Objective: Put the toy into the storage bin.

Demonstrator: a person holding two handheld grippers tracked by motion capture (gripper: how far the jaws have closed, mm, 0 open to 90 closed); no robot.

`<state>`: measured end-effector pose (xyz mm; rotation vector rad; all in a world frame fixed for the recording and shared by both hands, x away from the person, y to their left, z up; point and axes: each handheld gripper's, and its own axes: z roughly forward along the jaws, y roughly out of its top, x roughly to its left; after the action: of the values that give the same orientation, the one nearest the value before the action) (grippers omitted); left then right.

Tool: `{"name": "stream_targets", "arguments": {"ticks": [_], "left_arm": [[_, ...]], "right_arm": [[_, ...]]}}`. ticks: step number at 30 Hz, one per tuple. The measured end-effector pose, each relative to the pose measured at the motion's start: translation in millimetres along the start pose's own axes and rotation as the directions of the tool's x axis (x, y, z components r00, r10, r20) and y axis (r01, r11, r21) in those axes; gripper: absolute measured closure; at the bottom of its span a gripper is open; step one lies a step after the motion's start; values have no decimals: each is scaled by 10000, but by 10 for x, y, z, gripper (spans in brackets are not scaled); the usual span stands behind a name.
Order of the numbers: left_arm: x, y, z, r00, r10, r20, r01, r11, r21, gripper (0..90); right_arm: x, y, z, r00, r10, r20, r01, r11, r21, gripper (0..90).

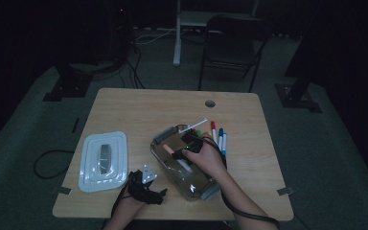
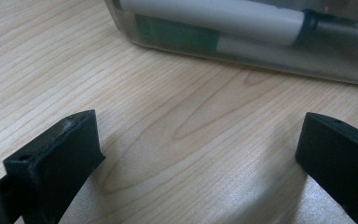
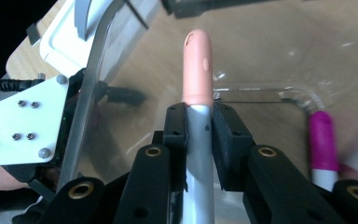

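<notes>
**Marker into bin: lowering step**

Worktop (image 1: 124, 103): wood, carrying white lid (image 1: 103, 161) at left, clear bin (image 1: 159, 154) at centre, loose markers (image 1: 219, 136) just beside bin's far right edge.

Bin: open-topped, long axis running diagonally from far-left to near-right in high view. Already holding several markers, among them a magenta-capped one (image 3: 322, 140).

Right gripper (image 3: 198, 126): over bin interior, pressed together on grey barrel of peach-capped marker (image 3: 197, 70). Pinch sits just below cap; cap projects straight ahead beyond jaw tips. Marker's long axis in line with gripper, cap end leading, pointing toward bin floor and far wall.

Left gripper (image 2: 196, 154): spread, nothing between jaws, low over worktop just outside bin's near wall. Well placed to steady bin if it slides.

Judgement for the step: tip barrel closer to level and parallel to bin's long axis before release, so marker lies beside the others rather than propped on a wall. Release low to avoid bounce. Keep clear of magenta marker.
</notes>
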<state>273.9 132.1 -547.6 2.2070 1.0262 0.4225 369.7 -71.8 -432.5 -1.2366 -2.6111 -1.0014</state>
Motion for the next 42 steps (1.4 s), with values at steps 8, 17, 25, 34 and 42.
{"name": "stream_targets", "arguments": {"ticks": [8,17,25,34,42], "left_arm": [[-1,0,1,10000,-7,-8,7,10000,-14,5],[0,-1,1,10000,3,-6,-3,10000,-7,5],[-1,-1,1,10000,0,-12,0,10000,-19,5],[0,0,-1,10000,4,4,-4,10000,13,5],[0,0,0,10000,-1,-4,1,10000,-3,5]], "right_arm": [[29,-14,296,9999,7,117,-20,9942,1073,763],[19,-48,492,9989,-33,473,-67,9777,2100,757],[-1,-75,472,9990,-141,429,49,9779,2090,718],[-109,-57,-235,9992,-384,106,386,9991,-163,608],[-368,-168,-782,9970,-358,681,469,9845,-1689,529]]}}
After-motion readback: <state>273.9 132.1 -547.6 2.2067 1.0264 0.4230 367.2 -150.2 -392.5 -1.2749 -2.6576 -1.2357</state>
